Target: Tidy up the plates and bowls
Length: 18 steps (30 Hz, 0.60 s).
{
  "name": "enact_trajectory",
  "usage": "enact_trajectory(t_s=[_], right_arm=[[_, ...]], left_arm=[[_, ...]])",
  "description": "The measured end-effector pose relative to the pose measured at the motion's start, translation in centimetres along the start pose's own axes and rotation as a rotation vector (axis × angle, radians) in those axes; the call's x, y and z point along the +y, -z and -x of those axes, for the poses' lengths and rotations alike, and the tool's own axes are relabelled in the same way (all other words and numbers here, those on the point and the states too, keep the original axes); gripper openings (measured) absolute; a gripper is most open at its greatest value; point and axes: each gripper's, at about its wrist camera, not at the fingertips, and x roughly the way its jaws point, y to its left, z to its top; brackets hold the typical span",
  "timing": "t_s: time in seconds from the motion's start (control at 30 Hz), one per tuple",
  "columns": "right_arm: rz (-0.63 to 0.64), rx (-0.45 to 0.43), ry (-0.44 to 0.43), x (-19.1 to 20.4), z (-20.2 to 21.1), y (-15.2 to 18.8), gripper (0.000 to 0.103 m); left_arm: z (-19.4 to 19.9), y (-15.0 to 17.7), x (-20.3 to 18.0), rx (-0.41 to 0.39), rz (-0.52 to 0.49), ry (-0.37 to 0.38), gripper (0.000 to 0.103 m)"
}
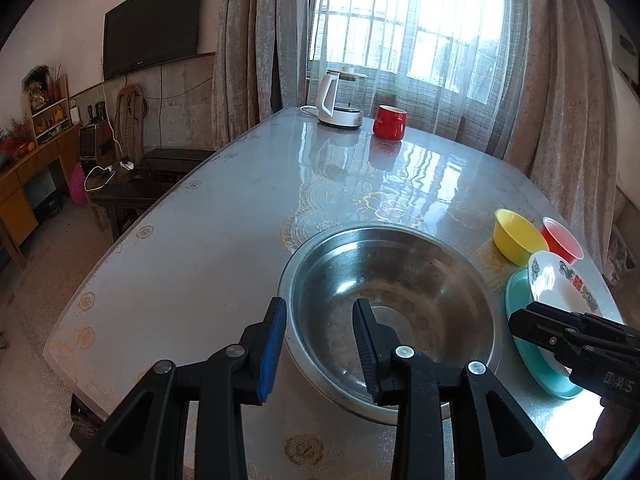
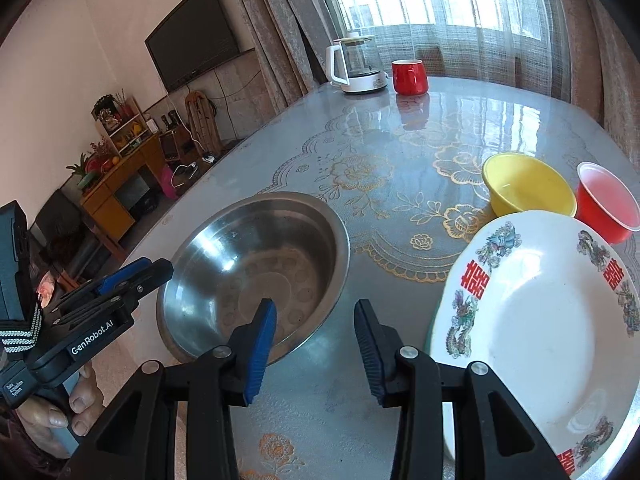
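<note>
Where white plate overlaps, teal plate mostly hidden.

Two wrist cameras, close above table.
Both face the window; both share the steel bowl.

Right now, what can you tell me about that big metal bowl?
The metal bowl is wide, shiny and steel-looking, with a flat rim and faint round marks across its bottom. It is empty and stands upright on the table, left of the plates. The left gripper hovers open at its near rim, apparently not touching.
</note>
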Motion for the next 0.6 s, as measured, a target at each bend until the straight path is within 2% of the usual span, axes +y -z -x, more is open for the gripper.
enact_trajectory(t_s=[0.6], right_arm=[[-0.233,-0.109,0.098,-8.6,5.0,0.5,0.041]], left_arm=[[-1.4,-1.0,-5.8,0.029,-0.12,0.074,0.036]])
